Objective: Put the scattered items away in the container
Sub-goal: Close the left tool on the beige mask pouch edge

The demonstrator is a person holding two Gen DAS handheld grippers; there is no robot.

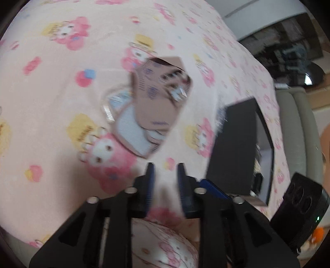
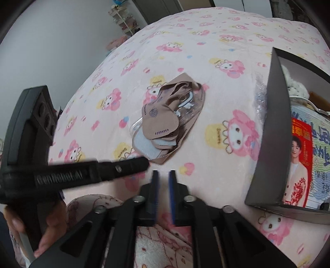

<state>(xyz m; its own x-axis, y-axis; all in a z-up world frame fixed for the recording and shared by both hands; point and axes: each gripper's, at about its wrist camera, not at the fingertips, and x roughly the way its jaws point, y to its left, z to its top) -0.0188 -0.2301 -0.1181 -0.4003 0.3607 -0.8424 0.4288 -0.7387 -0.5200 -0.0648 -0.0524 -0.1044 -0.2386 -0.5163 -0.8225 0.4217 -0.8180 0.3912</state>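
A pile of tan face masks in a clear plastic pack (image 2: 167, 121) lies on the pink cartoon-print blanket (image 2: 206, 37); it shows blurred in the left wrist view (image 1: 152, 103). A dark grey box (image 2: 270, 132), the container, stands at the right, and shows in the left wrist view (image 1: 237, 148). My left gripper (image 1: 165, 167) is open and empty, just short of the masks. It also shows in the right wrist view (image 2: 127, 165), reaching toward the pile. My right gripper (image 2: 164, 173) is empty, its jaws a narrow gap apart, near the pile's front edge.
Inside the box lie a red printed packet with a man's photo (image 2: 299, 160) and a fluffy white item (image 2: 295, 86). Crinkled plastic (image 2: 259, 96) sits beside the box wall. A shelf (image 2: 123, 18) stands against the far wall.
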